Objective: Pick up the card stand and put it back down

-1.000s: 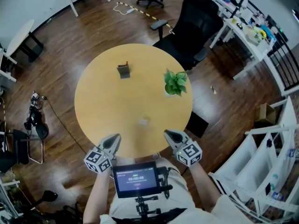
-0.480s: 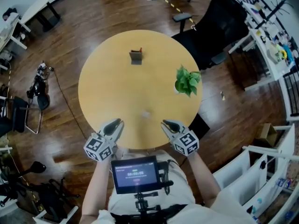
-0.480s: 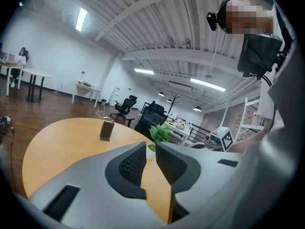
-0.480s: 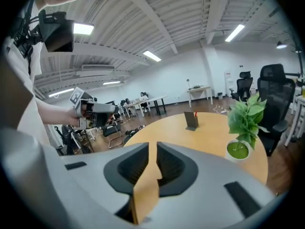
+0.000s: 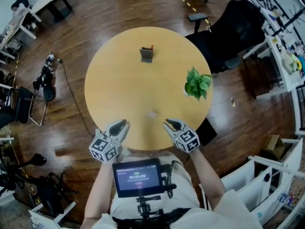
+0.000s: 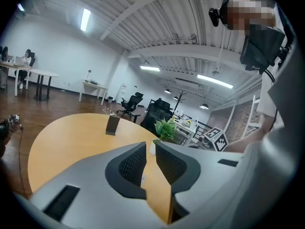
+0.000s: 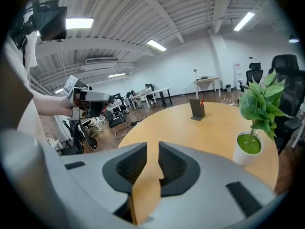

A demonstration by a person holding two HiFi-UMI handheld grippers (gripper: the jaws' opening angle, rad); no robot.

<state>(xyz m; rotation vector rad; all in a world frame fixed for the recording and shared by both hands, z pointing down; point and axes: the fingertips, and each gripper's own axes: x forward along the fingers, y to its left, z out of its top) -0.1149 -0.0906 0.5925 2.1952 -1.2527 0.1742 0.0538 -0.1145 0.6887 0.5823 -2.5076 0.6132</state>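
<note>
Dark upright card stand (image 5: 147, 54) sits far across the round wooden surface (image 5: 125, 92), well apart from your left hand-held gripper (image 5: 123, 124), narrowly parted, and right hand-held gripper (image 5: 169, 124), jaws just opening, both empty; such narrow gaps could knock it over.

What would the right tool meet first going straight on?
Probably the bare tabletop just ahead. The right tool, jaws just opening with nothing between them, aims short of the card stand.

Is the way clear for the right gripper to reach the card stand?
Probably yes, with a long reach. The right gripper, jaws just opening and empty, is at the near edge of the table; the card stand is on the far side, nothing tall between. The plant stands off to the right.
</note>
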